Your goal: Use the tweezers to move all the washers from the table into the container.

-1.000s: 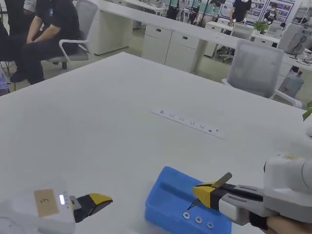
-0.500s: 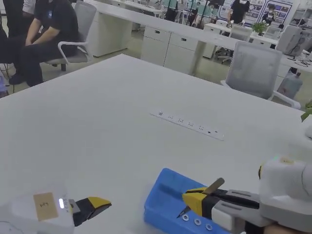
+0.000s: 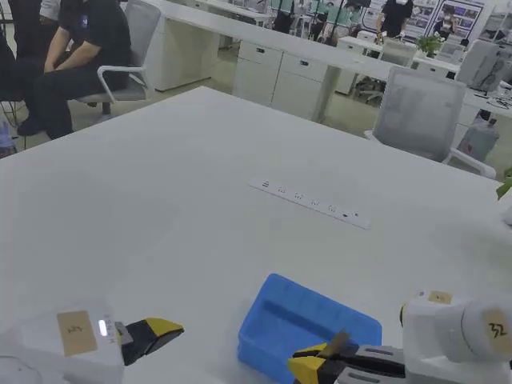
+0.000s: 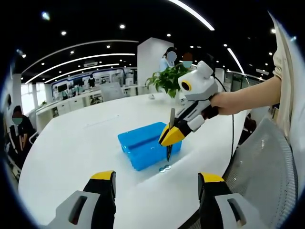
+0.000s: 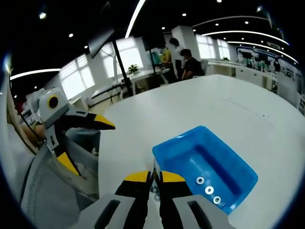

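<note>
Head view: container (image 3: 296,308) sits on the table (image 3: 160,200) near the front edge, its near side covered by the right gripper (image 3: 308,370), which the frame bottom cuts off. The grey tail of the tweezers (image 3: 337,343) sticks up out of the yellow tips; the working end is hidden. Left gripper (image 3: 164,331) is low left, well apart from the container, seen side-on, so can't read its gap here. Power strip (image 3: 308,204) further back, mid-table

Left gripper view: left claw wide, nothing between the jaws. Right gripper hangs over the container's near wall, tweezers pointing straight down at washers (image 4: 165,168) lying on the table just beside that wall. They're small and blurred: can't count them, can't tell whether the tips touch one

Right gripper view: right claw pinched narrow on the tweezers, just a thin strip between the jaws; the tips are blocked by the jaws themselves. Three washers (image 5: 208,190) lie in a row inside the container, by its right wall. Left gripper off to the left, jaws spread
</note>
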`<state>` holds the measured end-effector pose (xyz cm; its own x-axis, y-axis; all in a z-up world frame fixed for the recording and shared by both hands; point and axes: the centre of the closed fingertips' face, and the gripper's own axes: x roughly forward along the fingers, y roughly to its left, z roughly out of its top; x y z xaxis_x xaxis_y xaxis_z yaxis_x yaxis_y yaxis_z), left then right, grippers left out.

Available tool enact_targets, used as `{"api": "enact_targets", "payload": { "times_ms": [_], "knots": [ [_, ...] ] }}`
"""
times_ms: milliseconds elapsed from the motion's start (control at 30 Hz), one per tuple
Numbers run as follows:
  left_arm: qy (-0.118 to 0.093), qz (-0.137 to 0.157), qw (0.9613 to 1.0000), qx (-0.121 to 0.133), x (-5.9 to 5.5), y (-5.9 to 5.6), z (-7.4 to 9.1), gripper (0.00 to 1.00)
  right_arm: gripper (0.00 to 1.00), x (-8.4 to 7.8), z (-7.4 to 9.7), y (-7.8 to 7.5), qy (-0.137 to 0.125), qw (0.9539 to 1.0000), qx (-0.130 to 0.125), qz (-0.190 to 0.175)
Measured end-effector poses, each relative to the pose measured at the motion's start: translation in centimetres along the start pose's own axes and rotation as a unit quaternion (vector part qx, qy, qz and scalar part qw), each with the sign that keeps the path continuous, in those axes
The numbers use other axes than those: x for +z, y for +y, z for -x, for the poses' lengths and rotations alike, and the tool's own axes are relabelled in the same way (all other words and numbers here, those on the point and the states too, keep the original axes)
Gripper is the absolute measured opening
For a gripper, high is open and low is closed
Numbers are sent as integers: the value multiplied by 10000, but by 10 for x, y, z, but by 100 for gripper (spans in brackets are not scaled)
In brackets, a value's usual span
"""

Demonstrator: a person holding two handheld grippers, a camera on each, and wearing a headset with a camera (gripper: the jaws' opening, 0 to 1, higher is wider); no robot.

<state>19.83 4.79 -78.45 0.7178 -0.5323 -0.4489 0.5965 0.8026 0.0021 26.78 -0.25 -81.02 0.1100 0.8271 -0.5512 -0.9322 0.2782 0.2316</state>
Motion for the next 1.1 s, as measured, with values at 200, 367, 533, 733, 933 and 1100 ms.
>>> {"api": "enact_targets", "payload": {
  "times_ms": [200, 367, 533, 733, 933, 1100],
  "knots": [
    [20, -20, 10000, 6, 0, 0, 0, 70, 4, -8, -6, 1, 147, 9998, 60, 102],
    [33, -24, 10000, 12, -1, 1, 0, 70, 4, -12, -10, 2, 216, 9996, 93, 145],
    [50, -38, 10000, 15, -2, 1, 0, 70, 4, -17, -13, 2, 288, 9994, 77, 199],
    [67, -54, 10000, 15, -2, 0, 0, 69, 4, -21, -14, 1, 364, 9990, 65, 235],
    [80, -72, 9999, 21, -3, 0, -1, 69, 4, -22, -15, 4, 375, 9986, 61, 379],
    [84, -80, 9999, 16, -3, 0, -1, 69, 4, -28, -16, 14, 526, 9937, 185, 969]
  ]
}}
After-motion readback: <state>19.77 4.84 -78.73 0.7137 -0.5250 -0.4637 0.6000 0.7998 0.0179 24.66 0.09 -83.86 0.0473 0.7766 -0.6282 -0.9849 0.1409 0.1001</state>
